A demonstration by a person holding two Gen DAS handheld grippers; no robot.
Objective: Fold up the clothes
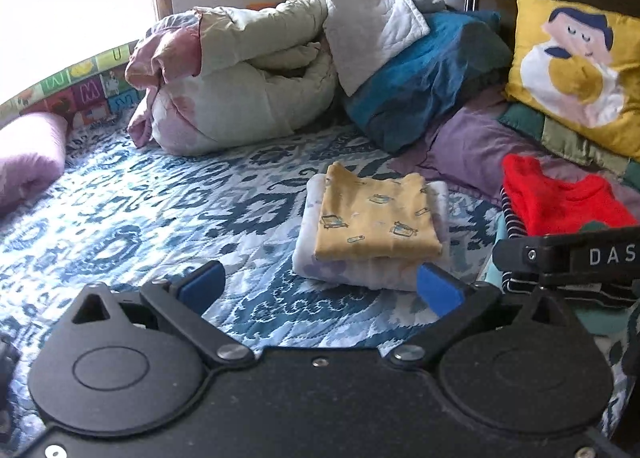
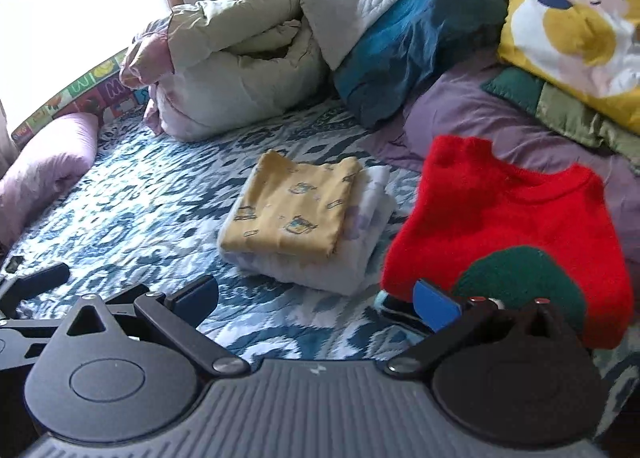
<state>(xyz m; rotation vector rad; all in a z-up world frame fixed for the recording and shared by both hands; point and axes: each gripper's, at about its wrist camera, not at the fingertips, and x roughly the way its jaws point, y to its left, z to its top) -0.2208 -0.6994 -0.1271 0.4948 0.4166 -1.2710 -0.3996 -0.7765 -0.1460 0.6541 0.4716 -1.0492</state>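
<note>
A folded yellow printed garment (image 1: 376, 216) (image 2: 292, 206) lies on top of a folded white garment (image 1: 360, 270) (image 2: 352, 258) on the blue patterned bedspread (image 1: 140, 210) (image 2: 152, 194). To their right a folded red sweater (image 1: 568, 198) (image 2: 508, 218) with a green patch tops a stack that includes a striped piece (image 1: 514, 218). My left gripper (image 1: 320, 290) is open above the bedspread, in front of the yellow pile, with nothing between its fingers. My right gripper (image 2: 320, 298) is open too, its right finger just before the red sweater's near edge.
A rolled pale quilt (image 1: 248, 82) (image 2: 240, 58), a blue pillow (image 1: 432, 74) (image 2: 412, 34), a purple pillow (image 1: 480, 146) (image 2: 480, 114) and a yellow cartoon cushion (image 1: 576, 66) (image 2: 576, 22) line the far side. A pink bolster (image 1: 28, 158) (image 2: 48, 170) lies left. The right gripper's body (image 1: 580, 258) shows in the left wrist view.
</note>
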